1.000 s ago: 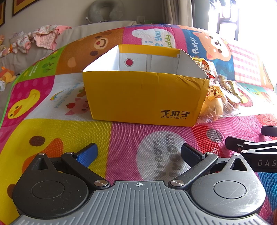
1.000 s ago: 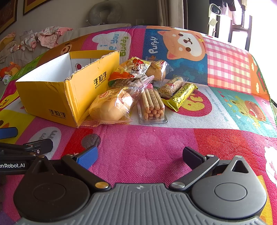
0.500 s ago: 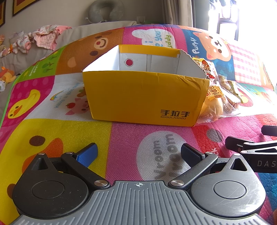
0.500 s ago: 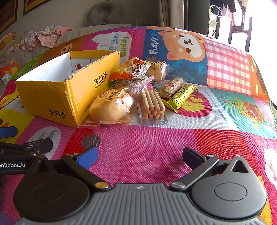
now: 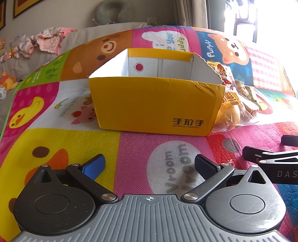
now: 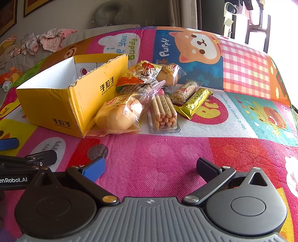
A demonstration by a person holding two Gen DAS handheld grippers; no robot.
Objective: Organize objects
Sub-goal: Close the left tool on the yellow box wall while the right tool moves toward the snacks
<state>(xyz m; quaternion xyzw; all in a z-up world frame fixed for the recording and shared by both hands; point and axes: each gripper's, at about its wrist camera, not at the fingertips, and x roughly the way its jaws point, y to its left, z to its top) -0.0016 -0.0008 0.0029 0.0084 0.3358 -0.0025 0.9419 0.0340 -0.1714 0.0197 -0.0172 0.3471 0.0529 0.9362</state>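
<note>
An open yellow cardboard box (image 5: 154, 104) stands on the cartoon play mat, and what shows of its white inside is empty; it also shows in the right wrist view (image 6: 61, 104). Several wrapped snacks lie to its right: a bagged bun (image 6: 121, 115), a tray of biscuit sticks (image 6: 163, 113), a yellow bar (image 6: 195, 102), a sesame bar (image 6: 183, 92), a small cake (image 6: 167, 74) and a cartoon packet (image 6: 139, 74). My left gripper (image 5: 149, 165) is open and empty, short of the box. My right gripper (image 6: 150, 167) is open and empty, short of the snacks.
The colourful mat (image 6: 186, 152) covers a bed or sofa. Clothes and soft toys (image 5: 37, 44) lie at the far left. A neck pillow (image 5: 113, 11) hangs on the back wall. A bright window (image 6: 270, 24) is at the right.
</note>
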